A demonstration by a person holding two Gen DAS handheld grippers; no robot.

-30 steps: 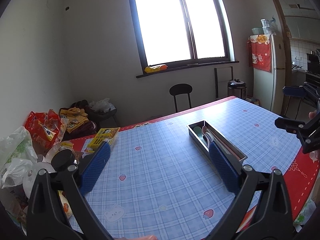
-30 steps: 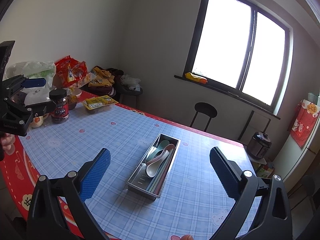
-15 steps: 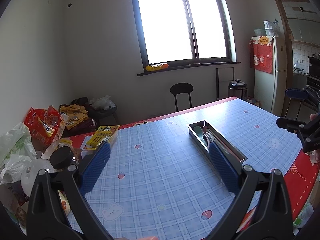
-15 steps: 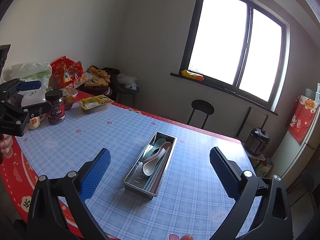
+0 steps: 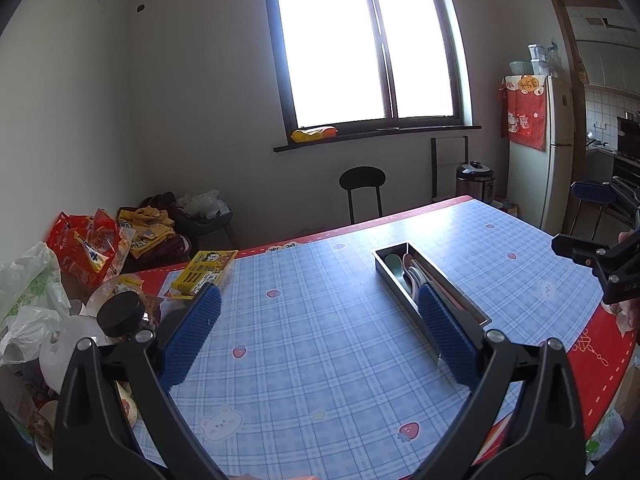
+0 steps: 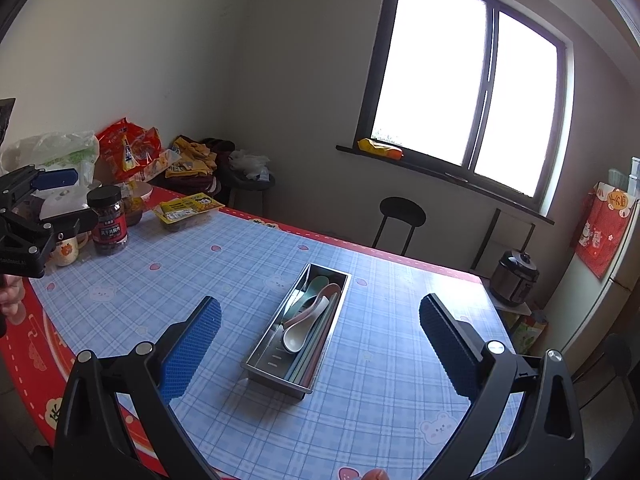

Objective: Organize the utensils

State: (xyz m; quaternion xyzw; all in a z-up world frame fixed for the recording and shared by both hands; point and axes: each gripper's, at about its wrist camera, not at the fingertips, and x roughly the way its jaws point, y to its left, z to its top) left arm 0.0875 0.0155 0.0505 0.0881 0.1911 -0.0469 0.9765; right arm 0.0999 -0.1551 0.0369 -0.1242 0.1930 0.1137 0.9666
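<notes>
utensils sat packed in the tray, both tongs wide apart

utensils (image 6: 310, 316) lay together inside the metal tray (image 6: 276, 364), spoons up top, a white one (image 6: 294, 338), a pink one (image 6: 316, 304) and a green one (image 6: 316, 284), with long flat sticks running along the right side. the tray stood out on the blue checked worktop (image 6: 192, 276), well away from the clutter at the far left corner.

the right tongs (image 6: 320, 344) hung above the worktop with their blue pads spread wide, nothing between them, the tray sitting in the gap below and apart from both pads. the left tongs (image 5: 318, 336) were just as wide, empty too; in the left wrist view the tray (image 5: 394, 252) ran away behind the right pad, which covered its near end.

over by the corner stood a dark-lidded jar (image 6: 108, 220) with a red label, a yellow packet (image 6: 188, 208) beside it, and red snack bags (image 6: 128, 148) and white plastic bags (image 6: 52, 152) piled behind. a black stool (image 6: 400, 216) stood beyond the worktop under the window (image 6: 460, 92), and a rice cooker (image 6: 516, 280) sat on the floor at the right.
</notes>
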